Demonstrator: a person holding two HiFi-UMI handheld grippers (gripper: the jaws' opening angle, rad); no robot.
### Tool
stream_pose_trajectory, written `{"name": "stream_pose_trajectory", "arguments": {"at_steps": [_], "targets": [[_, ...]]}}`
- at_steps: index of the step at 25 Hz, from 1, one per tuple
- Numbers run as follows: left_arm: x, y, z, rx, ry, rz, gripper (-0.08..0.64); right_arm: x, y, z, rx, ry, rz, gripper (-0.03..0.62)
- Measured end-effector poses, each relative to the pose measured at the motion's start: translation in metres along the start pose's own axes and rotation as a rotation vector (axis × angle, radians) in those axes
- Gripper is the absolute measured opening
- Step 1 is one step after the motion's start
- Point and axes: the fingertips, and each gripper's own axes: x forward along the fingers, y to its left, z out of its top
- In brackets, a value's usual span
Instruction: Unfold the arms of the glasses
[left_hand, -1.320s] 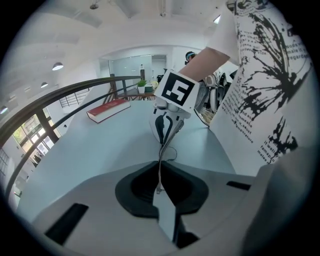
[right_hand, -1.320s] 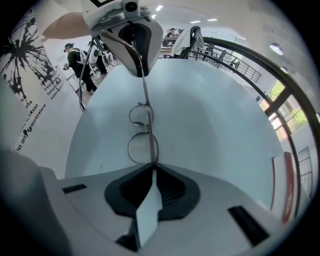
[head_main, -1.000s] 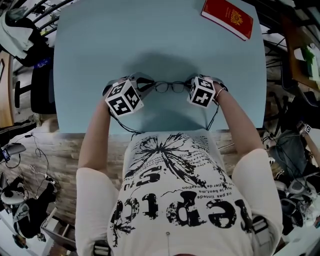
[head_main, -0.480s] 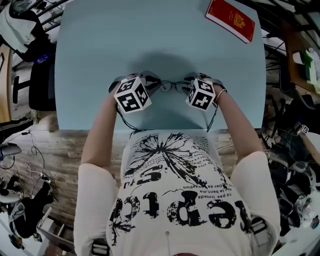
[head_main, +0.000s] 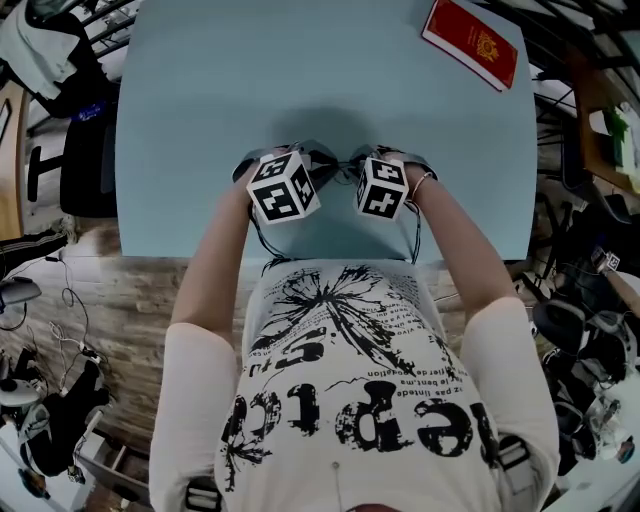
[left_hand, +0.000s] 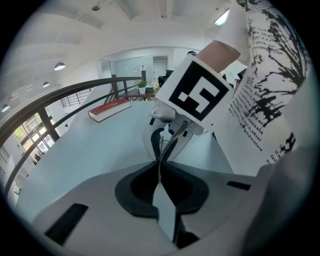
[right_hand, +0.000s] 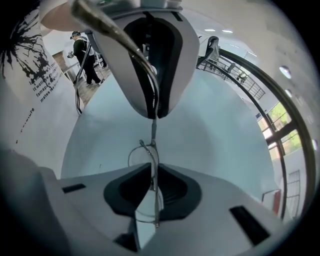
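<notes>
The thin metal-framed glasses (head_main: 344, 166) lie on the pale blue table (head_main: 200, 100), mostly hidden between my two grippers. My left gripper (head_main: 318, 160) is shut on one end of the frame, and in the left gripper view its jaws (left_hand: 160, 167) pinch a thin metal piece. My right gripper (head_main: 362, 160) sits close beside it. In the right gripper view its jaws are closing, with a lens rim (right_hand: 152, 165) caught between the pads. The left gripper (right_hand: 154, 114) faces it there, and a temple arm (right_hand: 115, 35) slants away up-left.
A red book (head_main: 472, 42) lies at the table's far right corner, also seen as the book (left_hand: 110, 109) in the left gripper view. Chairs, cables and clutter surround the table. My torso is at the near edge.
My right gripper slid left along the glasses, closer to the left gripper. The gap between the two marker cubes has shrunk, and the left gripper kept its hold.
</notes>
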Motion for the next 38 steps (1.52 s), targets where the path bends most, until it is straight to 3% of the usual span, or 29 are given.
{"name": "stream_pose_trajectory", "arguments": {"at_steps": [10, 18, 27, 33, 38], "targets": [[-0.003, -0.001, -0.005, -0.014, 0.033, 0.014, 0.028, -0.022, 0.001, 0.001, -0.072, -0.031, -0.055, 0.026], [-0.004, 0.001, -0.005, -0.019, 0.058, 0.035, 0.028, -0.065, -0.007, -0.015, -0.034, -0.073, -0.147, 0.02], [0.001, 0.003, -0.003, -0.096, 0.07, 0.069, 0.028, -0.098, -0.015, -0.042, 0.103, -0.147, -0.261, 0.025], [-0.003, 0.004, -0.007, -0.117, 0.012, 0.131, 0.028, -0.111, -0.014, -0.071, 0.255, -0.185, -0.31, 0.028], [-0.004, -0.001, 0.0, -0.087, -0.069, 0.151, 0.028, -0.107, -0.002, -0.085, 0.296, -0.182, -0.301, 0.028]]}}
